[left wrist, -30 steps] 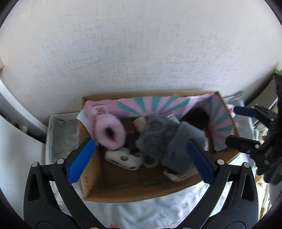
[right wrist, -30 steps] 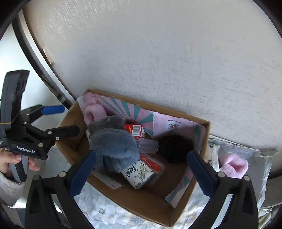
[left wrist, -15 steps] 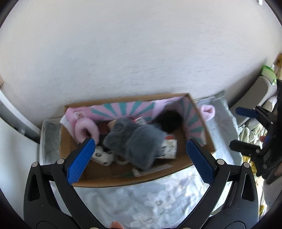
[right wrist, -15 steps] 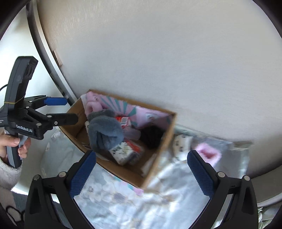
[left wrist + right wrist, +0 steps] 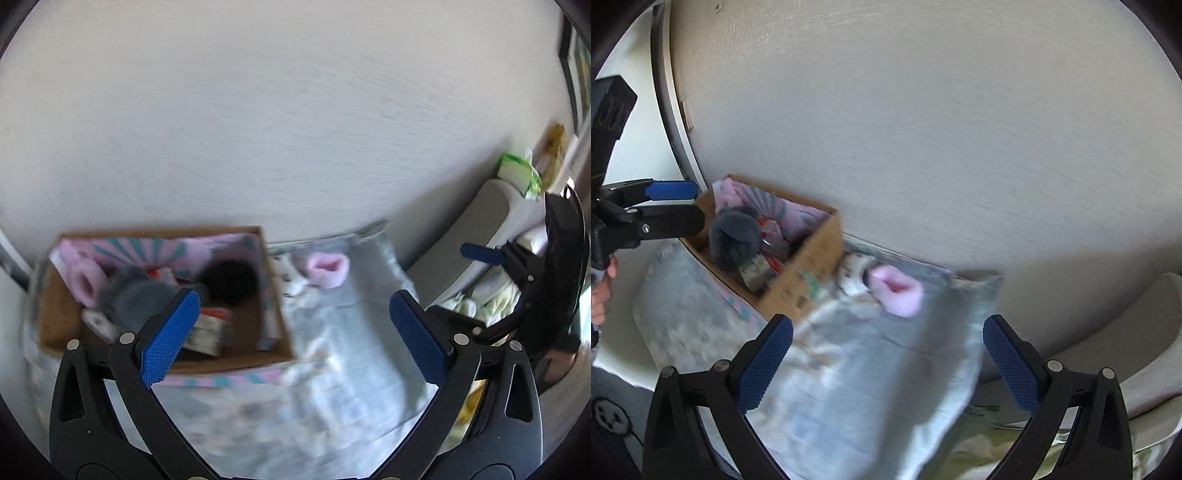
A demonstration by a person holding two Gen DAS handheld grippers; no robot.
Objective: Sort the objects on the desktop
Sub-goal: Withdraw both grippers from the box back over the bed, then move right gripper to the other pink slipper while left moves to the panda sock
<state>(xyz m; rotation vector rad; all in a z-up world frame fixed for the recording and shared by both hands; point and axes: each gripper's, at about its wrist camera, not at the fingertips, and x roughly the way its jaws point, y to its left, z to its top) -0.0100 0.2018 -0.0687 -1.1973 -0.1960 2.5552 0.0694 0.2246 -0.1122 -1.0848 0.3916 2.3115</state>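
A cardboard box (image 5: 273, 354) (image 5: 812, 266) stands on a pale floral cloth (image 5: 332, 387) (image 5: 871, 387) against the wall. Inside lie a grey fluffy slipper (image 5: 133, 295) (image 5: 735, 236), a pink slipper (image 5: 86, 280), a black fuzzy item (image 5: 229, 280) and small printed packs (image 5: 208, 328). A second pink slipper (image 5: 327, 269) (image 5: 895, 290) lies on the cloth just right of the box, beside a white patterned item (image 5: 855, 271). My left gripper (image 5: 295, 336) is open and empty, above the box's right end. My right gripper (image 5: 888, 365) is open and empty, above the cloth; it also shows in the left wrist view (image 5: 480, 254).
A plain white wall rises behind the box. A grey chair or cushion (image 5: 476, 236) (image 5: 1145, 325) stands at the right with green packaging (image 5: 517, 173) on it. A window frame (image 5: 670, 110) runs down the left. The cloth's right edge hangs off (image 5: 975, 369).
Both grippers have pulled back and swung right; the box has slid left in both views, and the pink slipper on the cloth is now near centre. Both stay open.
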